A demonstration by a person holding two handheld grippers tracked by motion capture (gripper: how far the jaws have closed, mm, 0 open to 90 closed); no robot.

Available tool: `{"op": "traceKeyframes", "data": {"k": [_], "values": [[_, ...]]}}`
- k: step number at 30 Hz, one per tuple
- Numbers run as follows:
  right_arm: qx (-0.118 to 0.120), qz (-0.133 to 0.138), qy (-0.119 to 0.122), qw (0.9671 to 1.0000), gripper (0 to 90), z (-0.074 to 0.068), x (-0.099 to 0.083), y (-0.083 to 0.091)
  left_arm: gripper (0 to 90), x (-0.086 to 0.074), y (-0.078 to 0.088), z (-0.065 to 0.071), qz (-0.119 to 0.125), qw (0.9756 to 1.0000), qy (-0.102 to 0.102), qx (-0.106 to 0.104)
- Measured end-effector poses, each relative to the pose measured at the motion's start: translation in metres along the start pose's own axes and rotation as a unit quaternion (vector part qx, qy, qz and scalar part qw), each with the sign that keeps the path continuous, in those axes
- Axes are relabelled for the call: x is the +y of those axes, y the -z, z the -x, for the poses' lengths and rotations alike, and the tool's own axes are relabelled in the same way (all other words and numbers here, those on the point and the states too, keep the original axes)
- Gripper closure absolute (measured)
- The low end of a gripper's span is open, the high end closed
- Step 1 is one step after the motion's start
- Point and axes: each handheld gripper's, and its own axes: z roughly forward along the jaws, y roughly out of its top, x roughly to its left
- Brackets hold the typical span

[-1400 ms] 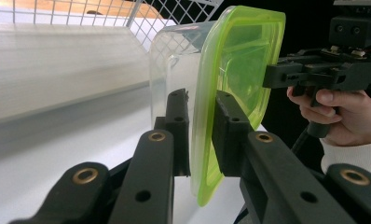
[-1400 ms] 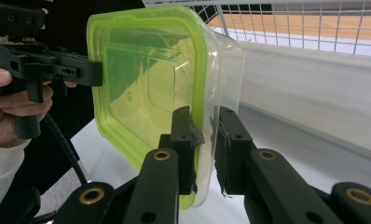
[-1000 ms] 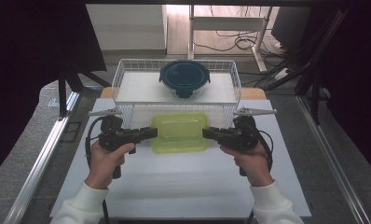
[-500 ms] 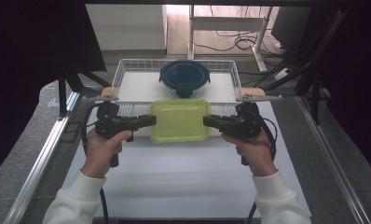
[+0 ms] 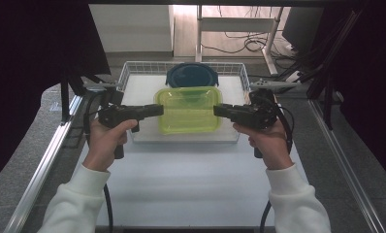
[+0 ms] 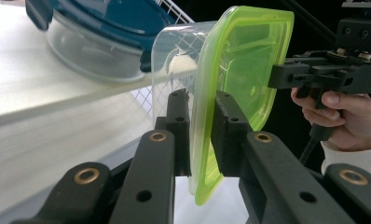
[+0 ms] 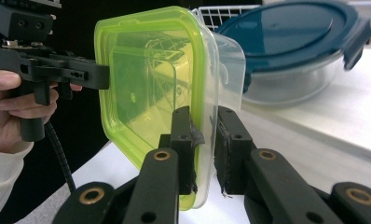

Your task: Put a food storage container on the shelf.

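at the left of the high view, a hand in a white sleeve is holding the left gripper (image 5: 154,110) level, pointing inward toward the middle of the worktop (image 5: 191,184). its jaws are clenching the left rim of the green-lidded box (image 5: 188,109); in the left gripper view the two black jaws are pressing on the lid's edge from either side, with the clear body of the box (image 6: 183,70) showing behind the green lid.

the box is hanging in the air between the two grippers, above the near edge of the wire basket (image 5: 128,73), lid facing up and roughly level. it is touching nothing but the jaws.

just behind the box, inside the basket, a round glass bowl with a dark blue lid (image 5: 188,76) is sitting on the white liner; in the right gripper view it is lying beyond the box, with clips (image 7: 356,44) at its sides.

at the right, the other hand is holding the right gripper (image 5: 219,110), pointing inward from the opposite side. its jaws are gripping the right rim of the box, closing tightly on the lid edge in the right gripper view.
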Motion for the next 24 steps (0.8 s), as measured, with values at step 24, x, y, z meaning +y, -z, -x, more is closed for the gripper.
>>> {"op": "traceKeyframes", "data": {"k": [24], "values": [[0.002,0.012,-0.015,0.9998,78.3,0.027,0.053,-0.011,79.0,0.065,-0.014,-0.016,-0.009,0.9999,0.009,0.006]]}}
